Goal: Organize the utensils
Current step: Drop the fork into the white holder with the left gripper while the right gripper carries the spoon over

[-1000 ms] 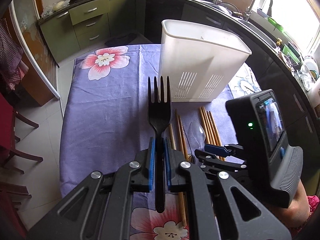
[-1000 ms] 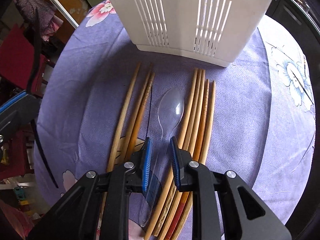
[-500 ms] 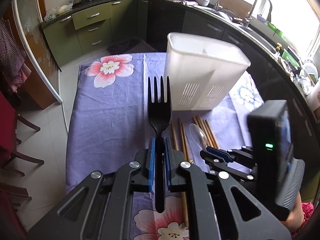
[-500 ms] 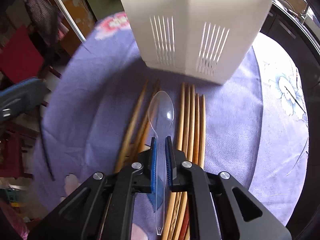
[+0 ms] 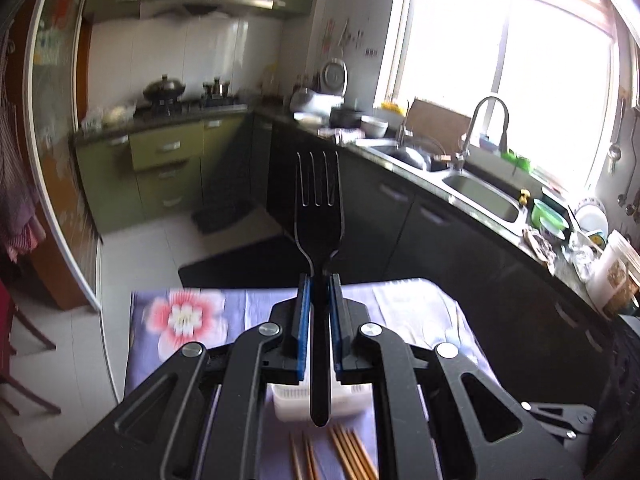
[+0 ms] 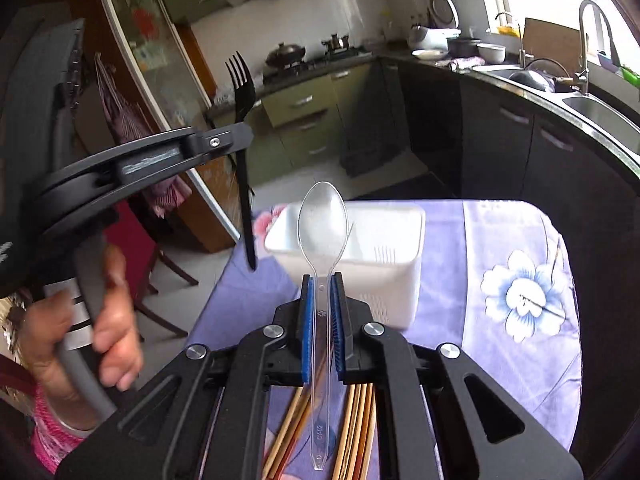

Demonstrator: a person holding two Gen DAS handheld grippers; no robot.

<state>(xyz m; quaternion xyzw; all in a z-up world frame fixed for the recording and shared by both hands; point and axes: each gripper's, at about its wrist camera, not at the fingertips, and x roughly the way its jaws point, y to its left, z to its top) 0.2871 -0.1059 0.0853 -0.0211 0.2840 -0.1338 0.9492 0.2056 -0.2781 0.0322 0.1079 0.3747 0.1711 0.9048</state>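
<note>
While clamped upright, fork (image 5: pixel 319 216) between left tongs (image 5: pixel 319 312)

A bright window (image 5: pixel 508 68) at two o'clock shines over the sink (image 5: pixel 480 196). Green drawers (image 5: pixel 164 168) and a stove (image 5: pixel 180 100) sit at ten o'clock, above a white floor (image 5: pixel 132 256)

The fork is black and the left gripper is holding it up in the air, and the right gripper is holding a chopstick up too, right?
Almost. The black fork is clamped in the left gripper and lifted. But the right gripper holds a clear plastic spoon, not a chopstick. The right wrist view shows it, with the chopsticks lying on the purple cloth below, in front of the white holder.
</note>
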